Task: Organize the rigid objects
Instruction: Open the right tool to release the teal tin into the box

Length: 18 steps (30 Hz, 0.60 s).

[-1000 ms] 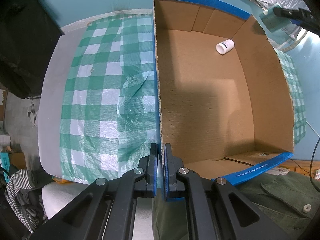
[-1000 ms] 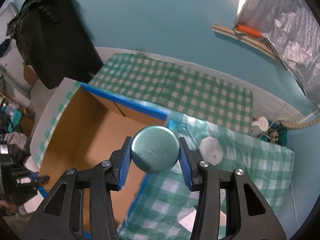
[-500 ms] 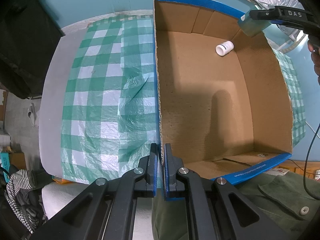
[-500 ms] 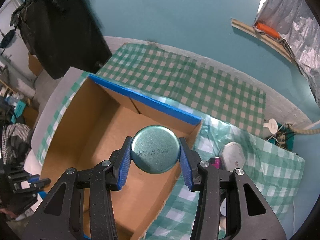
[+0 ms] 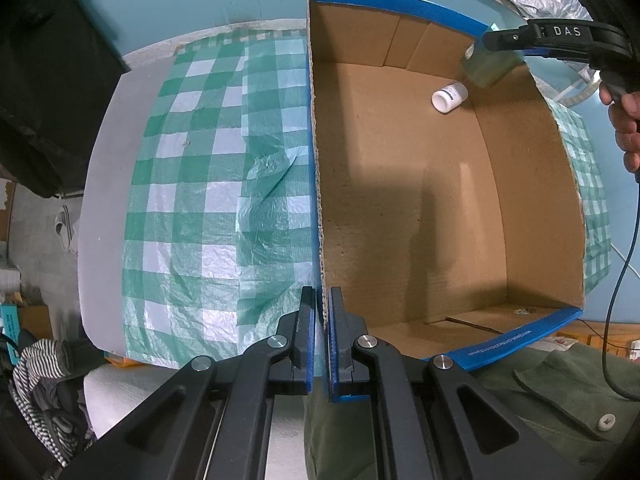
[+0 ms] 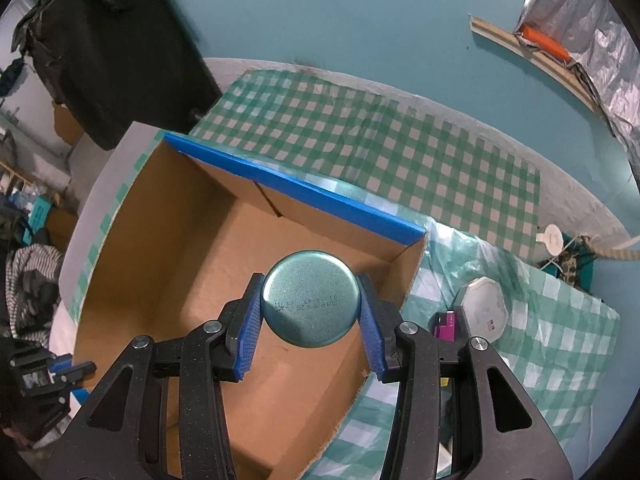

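The right gripper point(image 6: 310, 320) grips the teal round tin point(image 6: 310, 300) above the cardboard box point(image 5: 400, 200), left gripper point(image 5: 322, 340) clamping its wall, so release low, clear of the white bottle point(image 5: 449, 97) at 1 o'clock.

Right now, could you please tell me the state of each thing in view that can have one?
left gripper: shut on the cardboard box's side wall.
right gripper: shut on the teal tin, held over the box.
teal tin: gripped at its sides, in the air.
cardboard box: open on top, upright.
white bottle: lying on its side inside the box, near a far corner.
white octagonal container: on the checked cloth, outside the box.
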Motion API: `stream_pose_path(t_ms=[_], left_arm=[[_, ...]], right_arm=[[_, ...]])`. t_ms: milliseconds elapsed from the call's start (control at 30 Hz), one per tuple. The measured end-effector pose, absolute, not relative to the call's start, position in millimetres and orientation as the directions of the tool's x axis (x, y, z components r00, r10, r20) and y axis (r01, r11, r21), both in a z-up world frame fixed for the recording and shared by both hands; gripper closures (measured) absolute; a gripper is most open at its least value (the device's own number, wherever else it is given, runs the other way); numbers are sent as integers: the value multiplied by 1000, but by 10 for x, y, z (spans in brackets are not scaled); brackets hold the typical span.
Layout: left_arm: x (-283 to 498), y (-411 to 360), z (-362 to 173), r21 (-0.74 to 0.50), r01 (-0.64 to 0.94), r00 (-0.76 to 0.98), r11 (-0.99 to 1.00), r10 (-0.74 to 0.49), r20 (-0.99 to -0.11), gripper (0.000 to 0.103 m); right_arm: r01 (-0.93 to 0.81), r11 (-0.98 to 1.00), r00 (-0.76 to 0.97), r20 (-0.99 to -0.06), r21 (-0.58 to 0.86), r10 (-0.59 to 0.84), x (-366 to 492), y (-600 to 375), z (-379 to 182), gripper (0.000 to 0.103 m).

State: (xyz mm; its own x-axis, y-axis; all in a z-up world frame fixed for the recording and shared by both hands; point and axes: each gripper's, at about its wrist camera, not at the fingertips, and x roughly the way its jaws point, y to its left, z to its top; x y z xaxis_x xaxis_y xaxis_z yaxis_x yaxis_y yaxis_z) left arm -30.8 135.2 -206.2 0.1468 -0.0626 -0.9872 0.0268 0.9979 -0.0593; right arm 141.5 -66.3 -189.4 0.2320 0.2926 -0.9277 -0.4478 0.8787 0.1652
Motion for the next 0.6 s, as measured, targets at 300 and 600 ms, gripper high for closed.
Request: stream_pose_path(t_ms=[300,600], left_arm=[[-310,1353,-2073,-60,27,143,998,-63,-988,97],[-311,1348,-2080,-58,29,139,998,-61,-988,97]], right_arm=[[-446,878,237,-924,172,301,1421,-676,-1868,58],[-425,888,251,-919,178,304,1354,-777,-1774,51]])
